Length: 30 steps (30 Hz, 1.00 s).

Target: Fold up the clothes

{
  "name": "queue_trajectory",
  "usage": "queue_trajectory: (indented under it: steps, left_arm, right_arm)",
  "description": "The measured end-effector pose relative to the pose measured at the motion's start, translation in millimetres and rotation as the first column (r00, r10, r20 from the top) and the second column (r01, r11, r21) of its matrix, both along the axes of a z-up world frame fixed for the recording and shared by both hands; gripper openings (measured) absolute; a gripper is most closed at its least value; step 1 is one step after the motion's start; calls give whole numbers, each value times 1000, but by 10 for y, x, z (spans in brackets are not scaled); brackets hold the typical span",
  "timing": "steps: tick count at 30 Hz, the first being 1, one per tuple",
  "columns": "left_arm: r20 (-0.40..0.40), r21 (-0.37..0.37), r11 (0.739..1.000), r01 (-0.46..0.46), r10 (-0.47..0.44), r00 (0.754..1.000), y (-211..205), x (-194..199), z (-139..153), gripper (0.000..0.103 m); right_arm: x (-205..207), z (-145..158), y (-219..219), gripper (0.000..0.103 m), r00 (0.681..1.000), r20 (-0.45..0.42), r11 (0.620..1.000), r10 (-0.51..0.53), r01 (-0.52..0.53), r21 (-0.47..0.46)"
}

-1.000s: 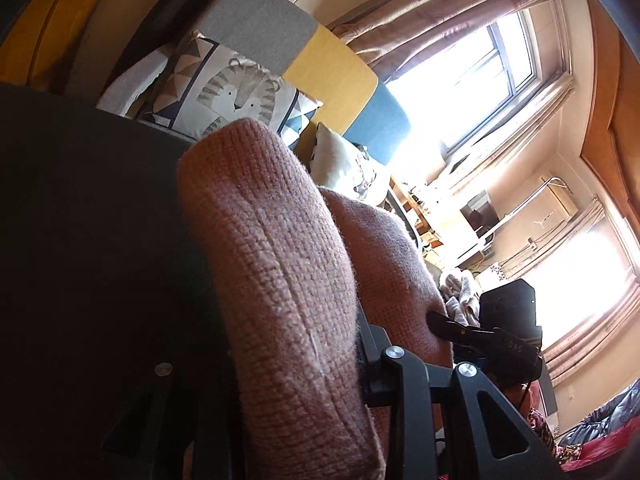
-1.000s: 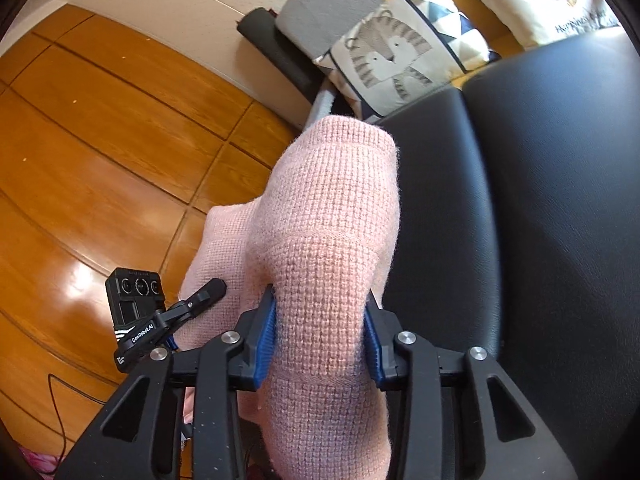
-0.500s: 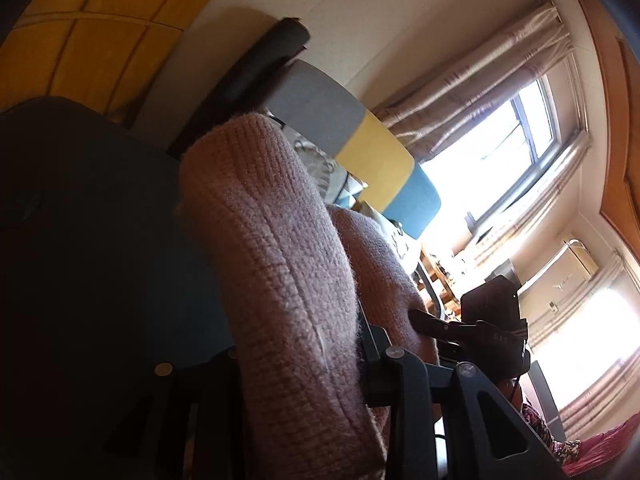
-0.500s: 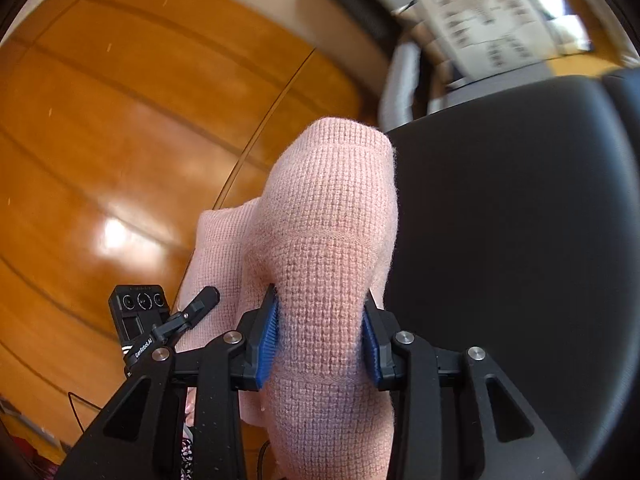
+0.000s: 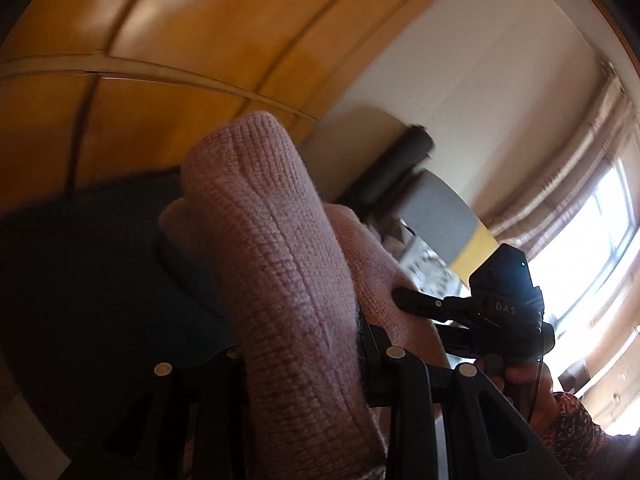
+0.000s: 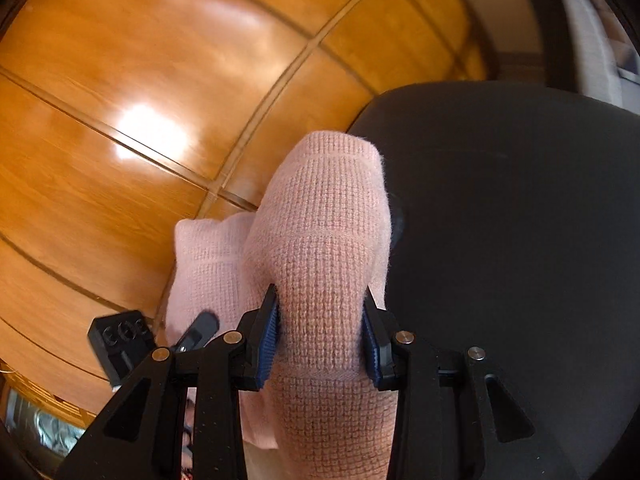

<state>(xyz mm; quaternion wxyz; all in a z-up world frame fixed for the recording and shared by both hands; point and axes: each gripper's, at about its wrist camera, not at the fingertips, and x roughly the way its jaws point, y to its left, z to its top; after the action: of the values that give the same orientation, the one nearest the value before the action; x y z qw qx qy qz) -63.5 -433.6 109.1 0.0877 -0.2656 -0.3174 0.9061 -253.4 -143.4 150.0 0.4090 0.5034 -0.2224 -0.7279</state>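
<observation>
Pinching a thick bunched fold of the pink knit sweater (image 6: 320, 280) between its blue pads, the right gripper (image 6: 320, 340) stands partly closed on the cloth, above the edge of a black leather seat (image 6: 520, 220) and the wooden floor (image 6: 140, 120). The left gripper (image 5: 304, 352) clamps another bunched fold of the same sweater, the rest draped between them.

The left gripper (image 5: 300, 344) clamps a pink knit garment (image 5: 280, 248) above the dark seat (image 5: 80, 280).
</observation>
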Motion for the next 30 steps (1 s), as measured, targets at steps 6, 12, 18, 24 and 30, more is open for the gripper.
queue_trajectory:
  steps: [6, 12, 18, 24, 30]
  left_arm:
    - [32, 58, 974, -220, 219, 975, -769, -263, -465, 31]
    - [132, 95, 918, -384, 371, 919, -1193, -346, -1053, 32]
    - [190, 113, 915, -387, 362, 913, -1273, -296, -1290, 37]
    - [88, 62, 862, -503, 497, 863, -1190, 171, -916, 32]
    - [-62, -193, 907, -374, 370, 927, -550, -6, -428, 32]
  right_arm:
    - [-690, -140, -1044, 38, 996, -28, 993, 79, -76, 90]
    - [-1081, -423, -1667, 37, 991, -116, 967, 60, -29, 253]
    - [-1071, -409, -1528, 50, 971, -237, 915, 36, 63, 398]
    - [-390, 109, -1251, 48, 828, -522, 910, 203, 37, 412]
    - [-53, -201, -1449, 27, 808, -496, 835, 318, 9, 550]
